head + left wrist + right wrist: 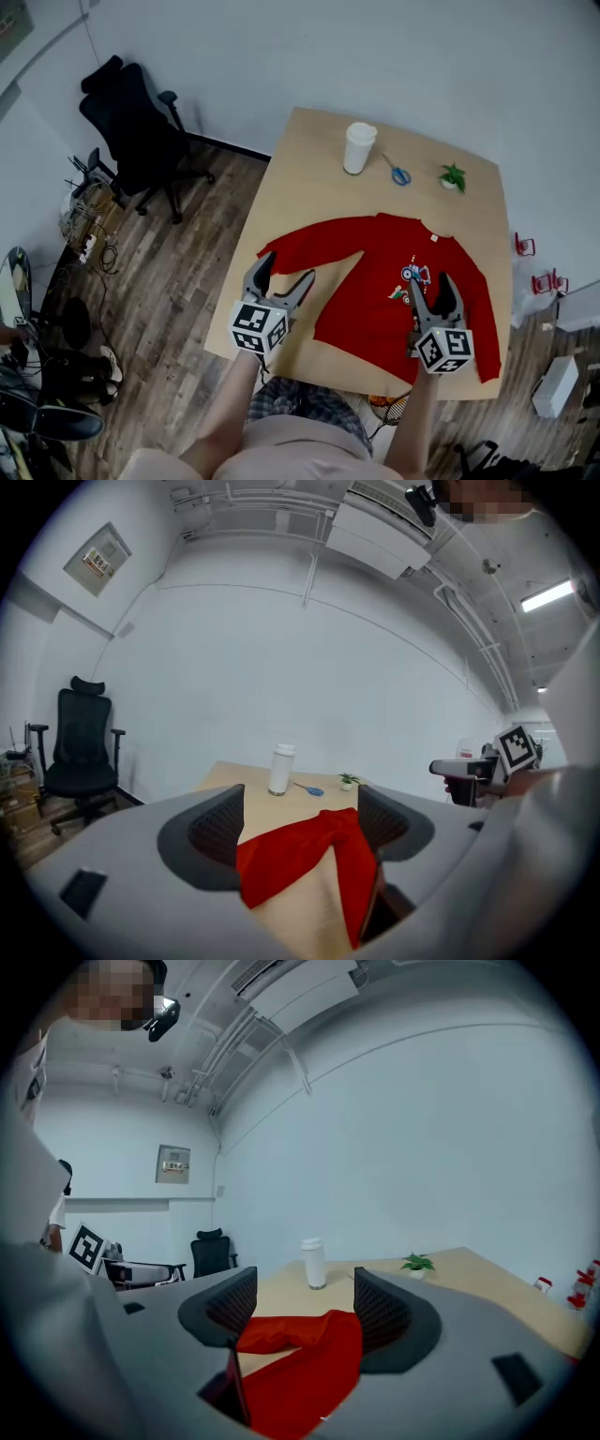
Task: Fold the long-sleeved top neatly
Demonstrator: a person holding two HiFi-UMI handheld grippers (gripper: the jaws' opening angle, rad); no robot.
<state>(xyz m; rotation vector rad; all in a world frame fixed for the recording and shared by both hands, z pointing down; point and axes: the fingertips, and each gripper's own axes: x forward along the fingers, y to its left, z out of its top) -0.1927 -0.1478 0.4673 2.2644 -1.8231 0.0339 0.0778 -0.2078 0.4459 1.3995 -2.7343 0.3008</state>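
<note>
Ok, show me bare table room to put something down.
Bare: the table's far left corner, bordered by the cup and the red top's sleeve; the near left corner under the left gripper. Crowded: cup, scissors, plant along the far edge; top covers the right.

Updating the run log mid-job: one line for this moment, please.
red long-sleeved top: flat on wooden table | left gripper: open, at sleeve end | right gripper: open, over top's body
</note>
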